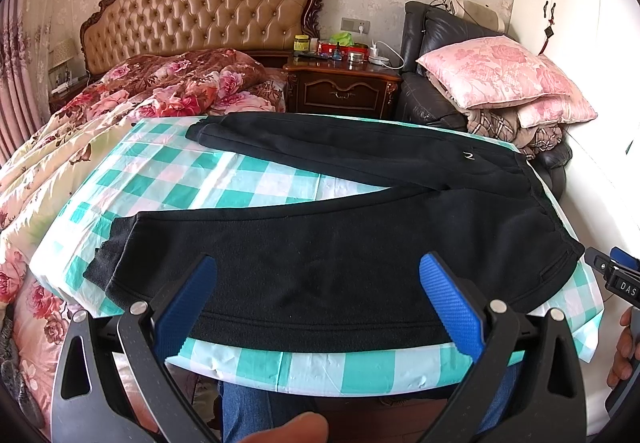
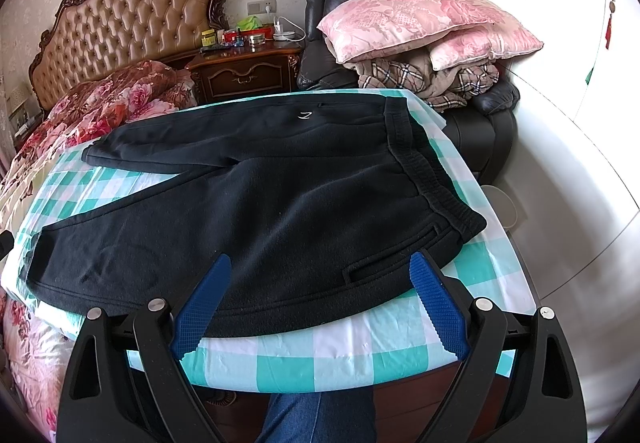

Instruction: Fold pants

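Note:
Black fleece pants point(image 1: 328, 243) lie flat on a table with a teal-and-white checked cloth point(image 1: 208, 179). The legs spread apart to the left and the waistband is at the right. My left gripper point(image 1: 318, 267) is open and empty, above the near leg by the table's front edge. In the right wrist view the pants point(image 2: 280, 203) fill the table, with the waistband point(image 2: 424, 171) at right. My right gripper point(image 2: 320, 267) is open and empty, above the hip pocket near the front edge. Its edge also shows at the far right of the left wrist view point(image 1: 616, 275).
A bed with a floral quilt point(image 1: 120, 103) stands left of the table. A wooden nightstand point(image 1: 344, 83) with small items is behind it. A black armchair with pink pillows point(image 1: 496, 75) is at back right. White wardrobe doors point(image 2: 560, 43) are on the right.

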`<state>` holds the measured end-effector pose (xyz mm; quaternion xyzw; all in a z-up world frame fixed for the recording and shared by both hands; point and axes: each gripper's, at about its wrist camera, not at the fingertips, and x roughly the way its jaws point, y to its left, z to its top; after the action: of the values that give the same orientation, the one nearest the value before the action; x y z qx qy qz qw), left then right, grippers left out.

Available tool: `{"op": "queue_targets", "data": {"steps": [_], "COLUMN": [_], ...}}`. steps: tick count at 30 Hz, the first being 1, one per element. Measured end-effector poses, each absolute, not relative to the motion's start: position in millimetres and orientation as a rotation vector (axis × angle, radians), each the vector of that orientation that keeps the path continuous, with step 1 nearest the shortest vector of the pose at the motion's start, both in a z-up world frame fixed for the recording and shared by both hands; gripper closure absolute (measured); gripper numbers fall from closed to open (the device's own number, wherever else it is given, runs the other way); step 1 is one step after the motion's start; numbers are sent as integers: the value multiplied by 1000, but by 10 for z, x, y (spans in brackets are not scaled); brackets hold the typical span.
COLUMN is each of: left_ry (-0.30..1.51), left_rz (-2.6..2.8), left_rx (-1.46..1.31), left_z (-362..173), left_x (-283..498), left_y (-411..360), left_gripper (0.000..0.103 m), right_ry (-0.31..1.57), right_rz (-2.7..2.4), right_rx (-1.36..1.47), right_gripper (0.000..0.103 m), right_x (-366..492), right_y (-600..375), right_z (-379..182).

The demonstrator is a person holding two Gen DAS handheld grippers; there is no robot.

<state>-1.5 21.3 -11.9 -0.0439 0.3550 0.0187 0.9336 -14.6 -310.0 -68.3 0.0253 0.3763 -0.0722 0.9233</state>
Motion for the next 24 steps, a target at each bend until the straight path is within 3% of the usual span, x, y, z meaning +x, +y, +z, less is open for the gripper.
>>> {"op": "queue_targets", "data": {"steps": [15,24], "left_ry": [776,887], "left_rz": [22,-61], "left_rx": [-107,-241], "left_z": [-269,-545], "left_x": [56,253], "left_y": [231,344], "left_gripper": [1,1], "right_ry": [811,883], "right_rz": [-104,-175], "right_rx": [115,153], "right_gripper": [15,15], "right_x": [24,1422], "right_y": [-3274,-4217], "right_z": [-733,-623]}}
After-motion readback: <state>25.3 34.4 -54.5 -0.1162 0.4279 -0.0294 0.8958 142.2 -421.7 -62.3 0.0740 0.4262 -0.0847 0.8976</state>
